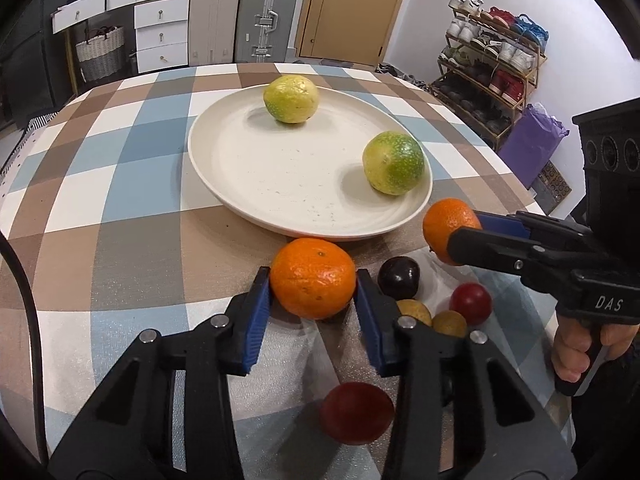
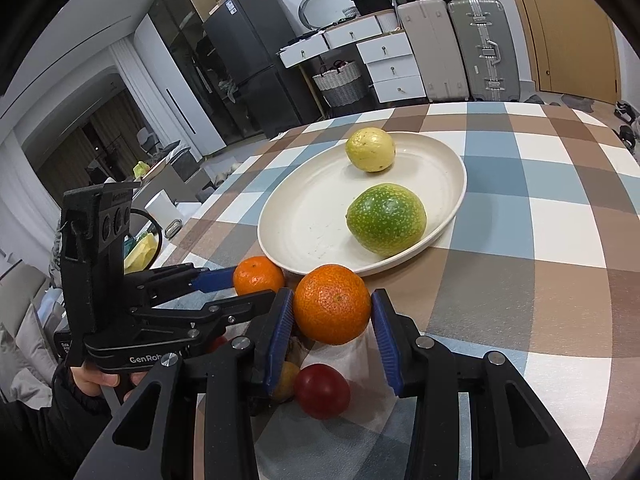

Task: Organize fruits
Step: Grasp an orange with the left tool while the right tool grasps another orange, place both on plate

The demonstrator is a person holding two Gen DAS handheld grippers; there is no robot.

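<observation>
Orange mandarins [image 1: 313, 283] [image 2: 331, 309] fill both hand-held grippers [image 1: 314, 292] [image 2: 332, 320], whose frames half hide small fruits [image 1: 357, 412].

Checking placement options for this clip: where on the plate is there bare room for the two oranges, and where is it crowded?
The plate is bare across its middle and near-left part, between the yellow fruit at the far rim and the green fruit at the right rim. Crowded: the tablecloth just before the near rim, where both oranges and small red fruits cluster.
</observation>
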